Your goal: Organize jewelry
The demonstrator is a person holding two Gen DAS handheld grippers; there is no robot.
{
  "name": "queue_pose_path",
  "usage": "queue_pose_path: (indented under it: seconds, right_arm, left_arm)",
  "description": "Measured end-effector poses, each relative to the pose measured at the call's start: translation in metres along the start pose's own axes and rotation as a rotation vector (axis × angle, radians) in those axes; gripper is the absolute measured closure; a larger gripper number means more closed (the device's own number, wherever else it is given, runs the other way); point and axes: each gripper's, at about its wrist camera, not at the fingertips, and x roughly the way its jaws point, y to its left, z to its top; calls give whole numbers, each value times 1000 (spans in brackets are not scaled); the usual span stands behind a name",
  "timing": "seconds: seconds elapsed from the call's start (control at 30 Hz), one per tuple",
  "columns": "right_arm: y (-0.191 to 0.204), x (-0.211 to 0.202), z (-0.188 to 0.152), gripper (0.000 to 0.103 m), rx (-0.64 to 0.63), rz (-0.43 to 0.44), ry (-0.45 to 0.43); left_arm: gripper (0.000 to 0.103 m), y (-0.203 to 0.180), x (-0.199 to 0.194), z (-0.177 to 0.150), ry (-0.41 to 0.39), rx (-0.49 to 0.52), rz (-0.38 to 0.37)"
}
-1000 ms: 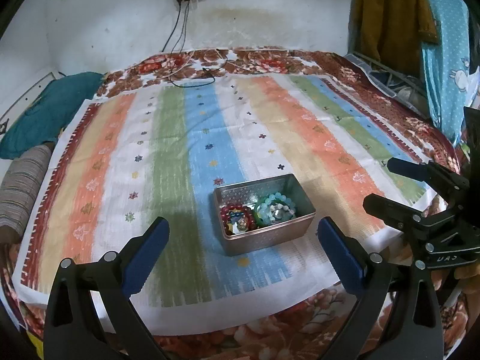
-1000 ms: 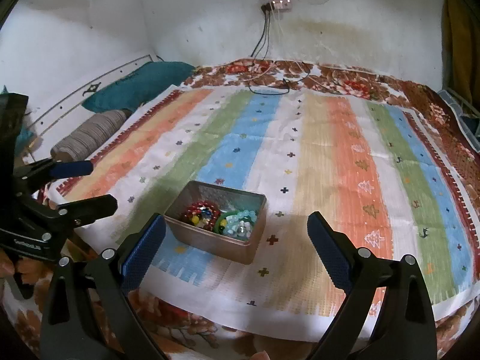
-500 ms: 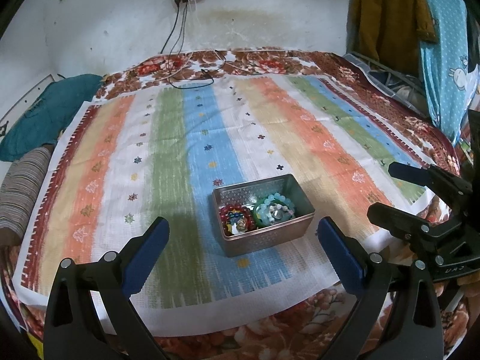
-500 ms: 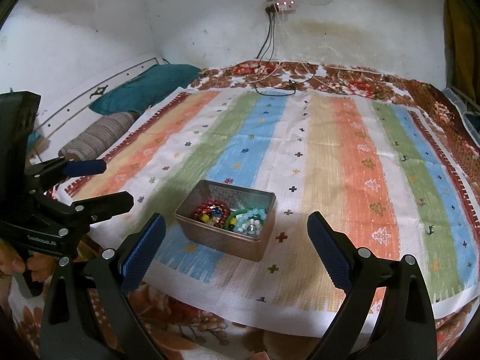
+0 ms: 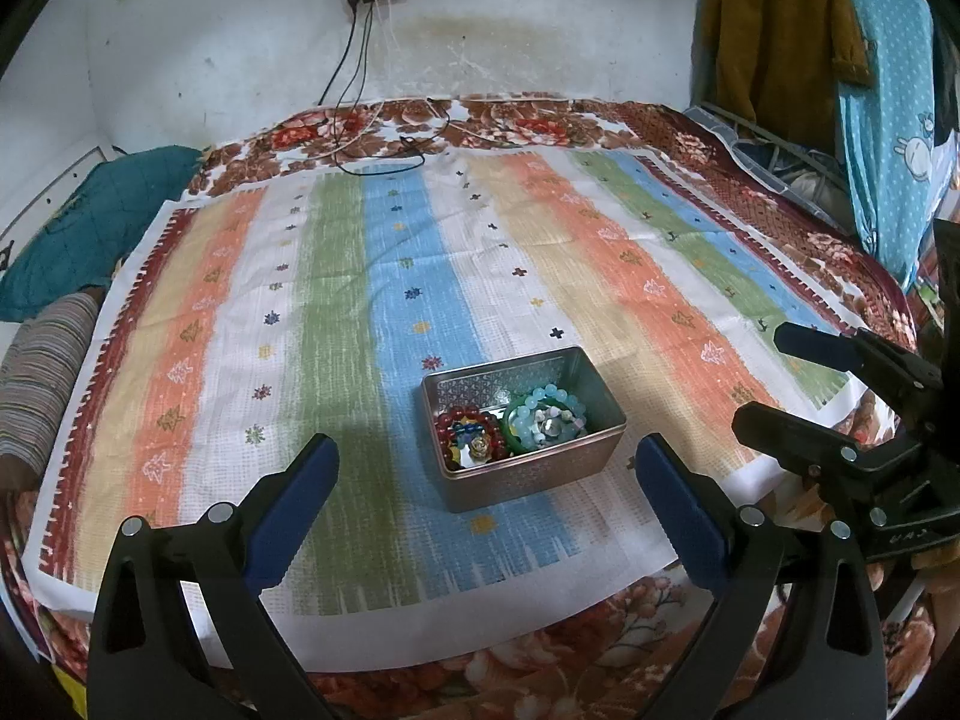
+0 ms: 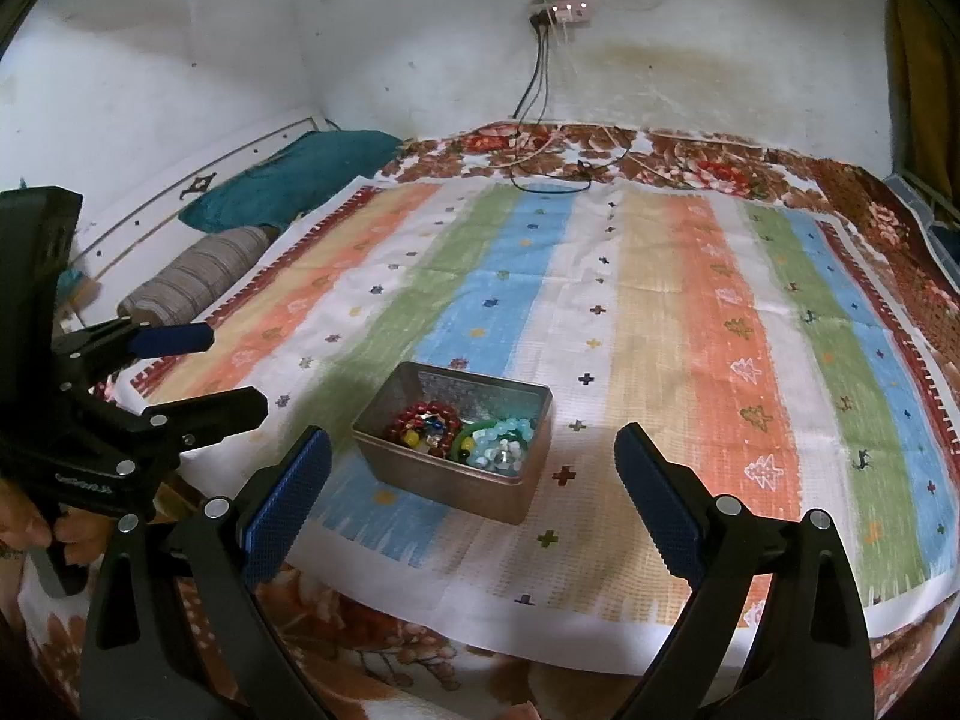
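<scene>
An open metal tin stands on the striped cloth near the bed's front edge; it also shows in the right wrist view. Inside lie a red bead bracelet on the left and a pale blue-green bead bracelet on the right, with small bits among them. My left gripper is open and empty, hovering just in front of the tin. My right gripper is open and empty, also in front of the tin. Each gripper shows in the other's view, the right gripper and the left gripper.
The striped cloth covers a floral bedspread. A teal pillow and a striped bolster lie at the left. Cables trail from a wall socket onto the far edge. Clothes hang at the right.
Both grippers have drawn back and risen slightly, so the tin sits a little farther off in both views. Both stay open. The tin and its contents have not moved.
</scene>
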Motion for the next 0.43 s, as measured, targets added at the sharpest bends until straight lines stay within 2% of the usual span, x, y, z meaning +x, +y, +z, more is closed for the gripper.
queue_pose_path:
  seconds: [0.43]
  right_arm:
    - [-2, 2, 1, 7, 6, -7, 5]
  left_arm:
    - [6, 1, 0, -1, 3, -12, 6]
